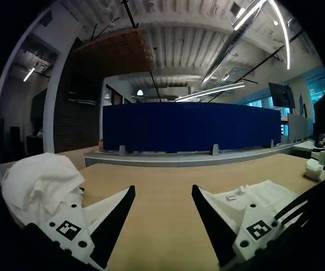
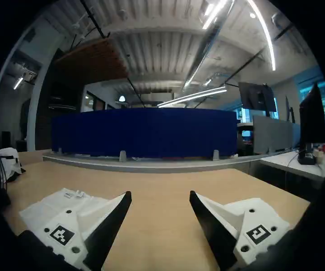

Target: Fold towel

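The left gripper (image 1: 163, 187) and right gripper (image 2: 160, 192) hover empty, jaws apart, over the wooden table (image 1: 162, 221). The flat white towel (image 1: 271, 189) lies between them. Each gripper should likely pinch a near corner squarely and lift evenly so the edges align.

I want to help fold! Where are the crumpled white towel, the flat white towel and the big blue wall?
Crumpled white cloth towel (image 1: 40, 178): left gripper view, its bunched middle.
Flat white cloth towel (image 2: 47, 205): right gripper view, its smooth top.
Blue partition wall (image 1: 189, 126): left gripper view, its middle.
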Tool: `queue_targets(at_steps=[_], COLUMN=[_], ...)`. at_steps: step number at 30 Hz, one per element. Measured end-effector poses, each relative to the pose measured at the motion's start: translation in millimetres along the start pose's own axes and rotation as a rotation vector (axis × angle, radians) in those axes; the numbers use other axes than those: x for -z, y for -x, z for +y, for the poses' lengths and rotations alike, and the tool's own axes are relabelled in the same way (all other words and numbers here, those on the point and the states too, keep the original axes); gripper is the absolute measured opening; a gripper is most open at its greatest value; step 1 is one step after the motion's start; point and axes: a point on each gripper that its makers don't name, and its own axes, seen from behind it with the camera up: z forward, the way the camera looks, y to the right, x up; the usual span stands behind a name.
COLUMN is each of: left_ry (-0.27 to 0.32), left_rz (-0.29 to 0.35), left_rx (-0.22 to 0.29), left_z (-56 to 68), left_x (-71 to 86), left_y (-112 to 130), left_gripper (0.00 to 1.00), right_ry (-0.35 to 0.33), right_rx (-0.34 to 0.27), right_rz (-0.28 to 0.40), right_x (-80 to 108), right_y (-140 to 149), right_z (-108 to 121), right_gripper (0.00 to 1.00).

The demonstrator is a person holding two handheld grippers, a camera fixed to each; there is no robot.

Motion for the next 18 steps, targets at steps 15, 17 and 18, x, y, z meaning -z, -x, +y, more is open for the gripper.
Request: queue_targets(at_steps=[15, 17, 18], left_ry=[0.002, -0.001, 0.001], left_rz=[-0.017, -0.030, -0.028], left_rx=[0.005, 0.012, 0.013], left_z=[-1.6, -2.1, -1.1], left_x=[-2.1, -2.2, -1.3], left_y=[0, -3, -11], left_gripper=[0.93, 0.93, 0.93], right_ry=[0.017, 0.022, 0.023], right_rx=[0.020, 0.030, 0.033], right_rz=[-0.031, -0.035, -0.033], right_x=[0.6, 1.3, 2.4], right_y=[-5, -13, -21], right_z=[2, 2, 2], right_gripper=[1.00, 1.00, 1.00])
